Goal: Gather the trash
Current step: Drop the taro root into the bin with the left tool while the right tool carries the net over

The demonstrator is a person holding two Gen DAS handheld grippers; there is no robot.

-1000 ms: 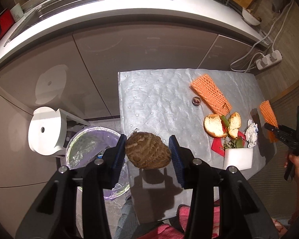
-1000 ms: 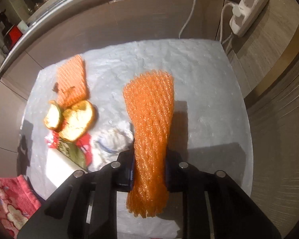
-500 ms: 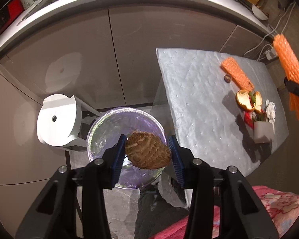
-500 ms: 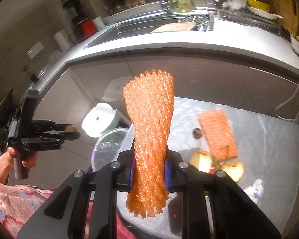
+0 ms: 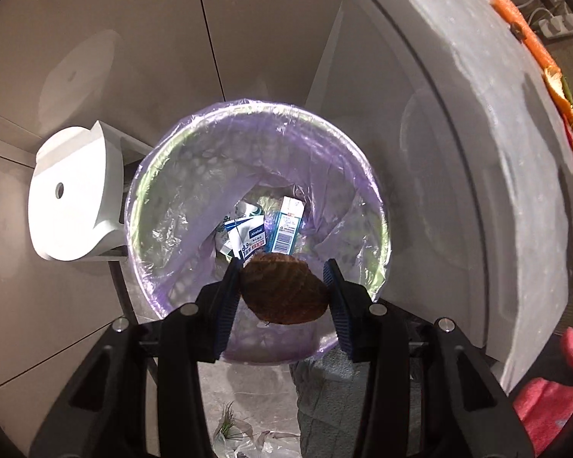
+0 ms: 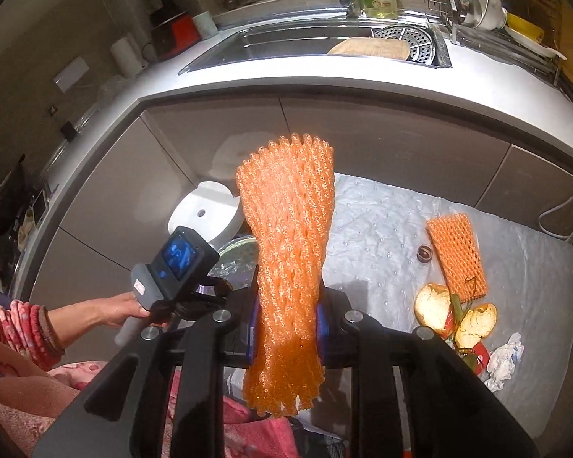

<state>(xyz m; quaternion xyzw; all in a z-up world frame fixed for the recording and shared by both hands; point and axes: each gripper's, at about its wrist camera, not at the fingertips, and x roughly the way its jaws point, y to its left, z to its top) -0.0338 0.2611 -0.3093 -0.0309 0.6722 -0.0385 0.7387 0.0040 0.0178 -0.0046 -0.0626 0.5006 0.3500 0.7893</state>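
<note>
Left wrist: left hand-held gripper (image 5: 282,292), clamping what looks like a taro (image 5: 284,293), now lower over bin (image 5: 172,175)

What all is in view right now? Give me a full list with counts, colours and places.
brown husk: 1, brown, between the left gripper's pads, above the bin
bin: 1, purple liner, on the floor beside the table
cartons: about 2, white and blue, at the bin's bottom
bin lid: 1, white, left of the bin
foam net: 1, orange, in the right gripper
second foam net: 1, orange, flat on the table
table: 1, grey cover
peels: 2 pieces, orange and white, on the table
crumpled tissue: 1, white, on the table
left gripper: black, blue pads
right gripper: black, blue pads
</note>
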